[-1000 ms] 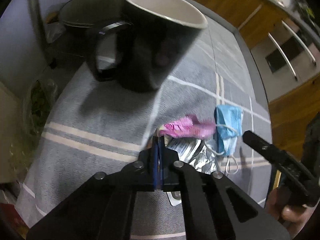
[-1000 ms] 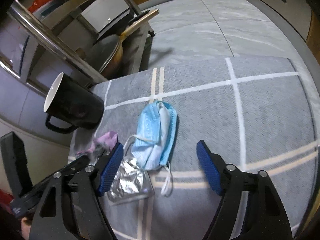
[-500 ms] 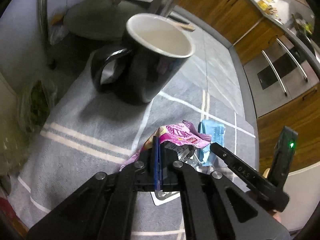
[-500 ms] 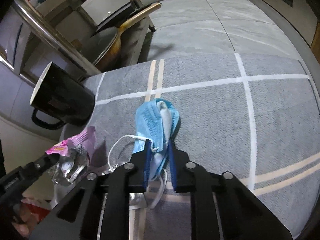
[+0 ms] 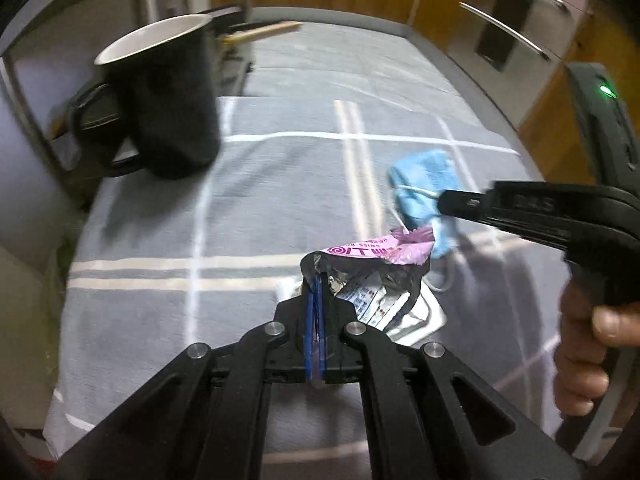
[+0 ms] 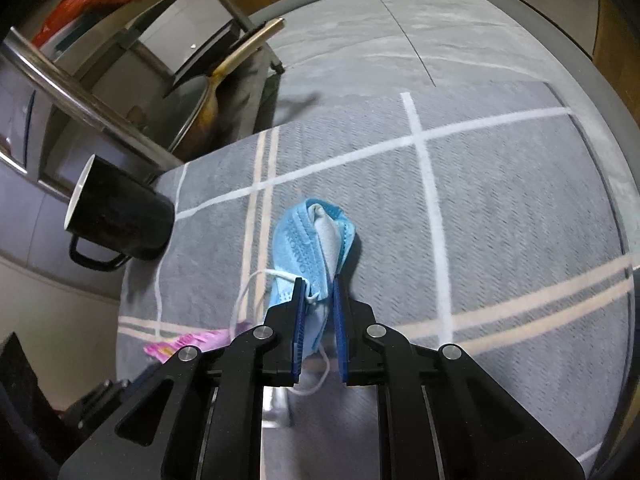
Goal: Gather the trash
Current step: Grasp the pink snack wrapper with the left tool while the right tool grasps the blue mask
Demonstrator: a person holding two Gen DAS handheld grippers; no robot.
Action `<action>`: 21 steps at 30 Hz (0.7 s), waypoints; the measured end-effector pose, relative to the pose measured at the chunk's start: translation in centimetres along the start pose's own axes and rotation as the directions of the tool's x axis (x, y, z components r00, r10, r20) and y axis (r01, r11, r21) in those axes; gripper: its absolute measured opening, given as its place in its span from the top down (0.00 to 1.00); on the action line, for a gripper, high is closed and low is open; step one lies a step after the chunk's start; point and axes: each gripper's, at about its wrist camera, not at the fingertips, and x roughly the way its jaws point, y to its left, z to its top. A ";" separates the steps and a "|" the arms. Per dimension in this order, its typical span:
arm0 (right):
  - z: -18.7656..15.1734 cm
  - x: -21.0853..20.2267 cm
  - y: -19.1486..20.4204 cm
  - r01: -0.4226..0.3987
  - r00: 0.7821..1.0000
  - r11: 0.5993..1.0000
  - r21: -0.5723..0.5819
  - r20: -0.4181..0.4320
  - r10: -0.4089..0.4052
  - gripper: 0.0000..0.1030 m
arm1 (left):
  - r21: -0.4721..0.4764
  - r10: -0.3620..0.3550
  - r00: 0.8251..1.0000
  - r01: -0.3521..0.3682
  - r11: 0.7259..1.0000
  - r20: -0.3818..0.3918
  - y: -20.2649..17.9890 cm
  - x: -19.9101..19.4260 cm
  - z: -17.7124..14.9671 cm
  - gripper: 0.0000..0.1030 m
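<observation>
My left gripper (image 5: 316,280) is shut on a crumpled pink and silver snack wrapper (image 5: 372,272) and holds it above the grey checked cloth (image 5: 260,200). The wrapper's pink edge also shows in the right wrist view (image 6: 188,342). My right gripper (image 6: 316,284) is shut on a folded blue face mask (image 6: 308,240), whose white ear loop (image 6: 244,300) hangs to the left. In the left wrist view the mask (image 5: 424,184) is at the tip of the right gripper, beyond the wrapper.
A black mug (image 5: 164,104) stands on the cloth's far left corner and also shows in the right wrist view (image 6: 120,216). Behind it is a metal rack (image 6: 80,92) with a pan and wooden handle (image 6: 240,52). Another silver foil piece (image 5: 424,320) lies under the wrapper.
My left gripper lifted the pink wrapper off the cloth and swung right. My right gripper, open a second ago, shut on the blue mask and raised it slightly.
</observation>
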 end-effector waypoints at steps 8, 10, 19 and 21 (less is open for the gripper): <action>-0.8 -1.5 -1.2 0.018 1.000 1.000 0.020 0.011 -0.019 0.86 | -0.075 -0.027 0.999 0.024 0.997 -0.036 1.1 -0.4 0.2 0.97; -1.1 -1.8 -1.4 0.020 1.000 1.000 0.022 0.013 -0.020 0.86 | -0.105 -0.026 1.000 0.024 0.994 -0.014 2.1 -0.8 0.6 0.97; -1.4 -2.3 -1.3 0.023 1.000 1.000 0.022 0.010 -0.023 0.86 | -0.073 0.157 0.981 -0.150 0.986 0.115 2.9 -3.1 0.2 0.97; -1.5 -2.4 -1.2 0.019 1.000 1.000 0.023 0.011 -0.019 0.86 | -0.056 0.142 0.985 -0.137 0.989 0.097 2.4 -2.6 -0.5 0.97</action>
